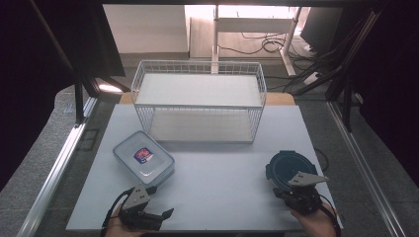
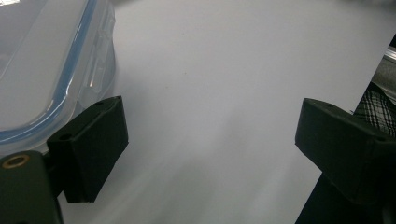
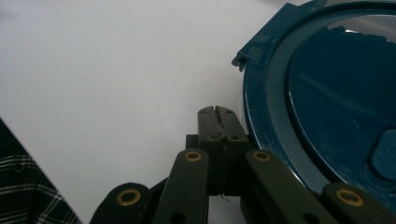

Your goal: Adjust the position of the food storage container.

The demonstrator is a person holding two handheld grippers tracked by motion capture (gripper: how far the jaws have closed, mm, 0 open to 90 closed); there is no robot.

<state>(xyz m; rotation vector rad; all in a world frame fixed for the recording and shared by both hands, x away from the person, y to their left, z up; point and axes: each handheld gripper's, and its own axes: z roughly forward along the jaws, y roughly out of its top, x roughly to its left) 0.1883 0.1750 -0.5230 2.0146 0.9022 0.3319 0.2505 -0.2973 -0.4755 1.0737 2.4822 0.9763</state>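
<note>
Round blue container (image 1: 289, 167) sat near right, beside the right gripper (image 3: 218, 111), jaws pressed together on nothing. Left gripper (image 1: 157, 204) gaped beside clear box (image 1: 144, 158). Best reopened before straddling the rim.

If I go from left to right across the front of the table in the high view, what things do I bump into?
Left gripper → clear rectangular container with a blue-edged lid → bare white tabletop → round dark blue container, with the right gripper just in front of it.
</note>
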